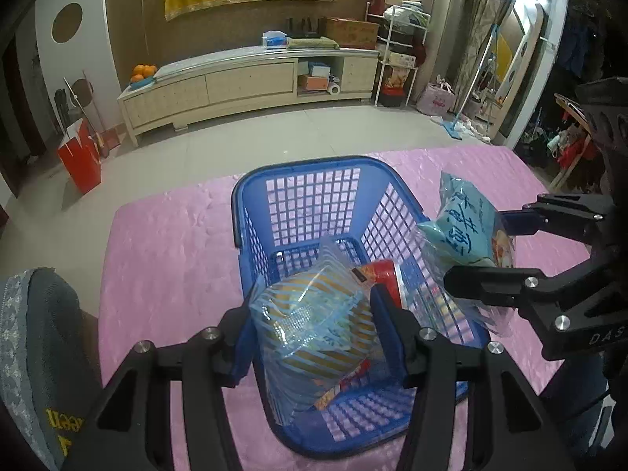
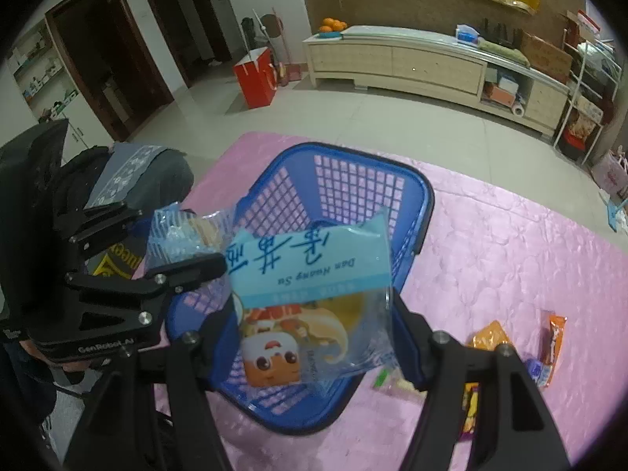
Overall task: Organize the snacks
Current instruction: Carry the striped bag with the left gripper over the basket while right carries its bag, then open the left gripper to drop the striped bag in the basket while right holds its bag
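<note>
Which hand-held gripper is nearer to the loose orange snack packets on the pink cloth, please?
Right. The right hand-held gripper holds its packet over the blue basket, beside the orange snack packets; the left hand-held gripper is across the basket.

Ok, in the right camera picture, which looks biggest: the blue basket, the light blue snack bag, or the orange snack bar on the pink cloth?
1. Blue basket, clearly the biggest.
2. Light blue snack bag held in the right gripper; it is very near the camera, so it looks bigger than it really is.
3. Orange snack bar, smallest.
</note>
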`<state>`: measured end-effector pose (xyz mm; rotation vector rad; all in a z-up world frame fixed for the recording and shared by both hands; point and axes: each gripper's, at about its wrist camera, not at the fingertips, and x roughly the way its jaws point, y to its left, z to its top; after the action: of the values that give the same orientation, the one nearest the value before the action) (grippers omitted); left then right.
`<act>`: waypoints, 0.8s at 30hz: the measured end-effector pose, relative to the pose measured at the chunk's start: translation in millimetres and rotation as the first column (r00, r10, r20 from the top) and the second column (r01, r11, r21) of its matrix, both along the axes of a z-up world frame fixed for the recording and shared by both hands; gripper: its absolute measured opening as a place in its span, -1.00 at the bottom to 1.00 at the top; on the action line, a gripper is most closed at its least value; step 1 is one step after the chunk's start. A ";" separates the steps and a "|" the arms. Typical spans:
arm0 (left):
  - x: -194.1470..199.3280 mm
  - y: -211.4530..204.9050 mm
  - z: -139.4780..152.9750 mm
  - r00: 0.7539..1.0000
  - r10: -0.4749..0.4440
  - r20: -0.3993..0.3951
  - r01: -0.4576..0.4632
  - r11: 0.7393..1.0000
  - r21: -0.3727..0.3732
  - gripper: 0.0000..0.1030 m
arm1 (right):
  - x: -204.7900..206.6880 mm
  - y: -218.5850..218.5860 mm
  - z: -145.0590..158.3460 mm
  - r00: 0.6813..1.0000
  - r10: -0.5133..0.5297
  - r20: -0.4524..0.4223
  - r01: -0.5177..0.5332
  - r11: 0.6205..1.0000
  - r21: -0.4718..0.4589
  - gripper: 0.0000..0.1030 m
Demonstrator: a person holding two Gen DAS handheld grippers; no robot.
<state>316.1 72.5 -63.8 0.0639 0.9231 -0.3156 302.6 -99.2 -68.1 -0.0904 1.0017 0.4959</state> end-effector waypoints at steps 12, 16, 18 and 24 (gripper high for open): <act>46.9 -10.7 -17.6 1.000 0.000 -0.019 0.000 1.000 -0.003 0.06 | 21.2 -19.9 -13.0 0.998 -0.052 -0.023 0.053 0.998 0.032 0.39; 54.1 -9.2 -22.0 0.999 0.018 -0.033 -0.018 1.000 -0.015 0.33 | 20.9 -26.8 -14.2 0.998 -0.059 -0.028 0.060 0.998 0.028 0.39; 51.5 -10.4 -19.3 0.999 0.015 -0.033 -0.016 1.000 -0.012 0.35 | 20.2 -27.0 -13.7 0.998 -0.059 -0.028 0.059 0.998 0.026 0.39; 37.2 -8.2 -4.0 1.000 0.020 -0.017 -0.020 1.000 -0.005 0.36 | 21.7 -22.6 -9.5 0.998 -0.050 -0.023 0.051 0.998 0.038 0.39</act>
<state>353.3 64.3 -67.8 0.0478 0.9388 -0.3006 324.2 -121.8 -77.6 -0.0249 1.0132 0.4713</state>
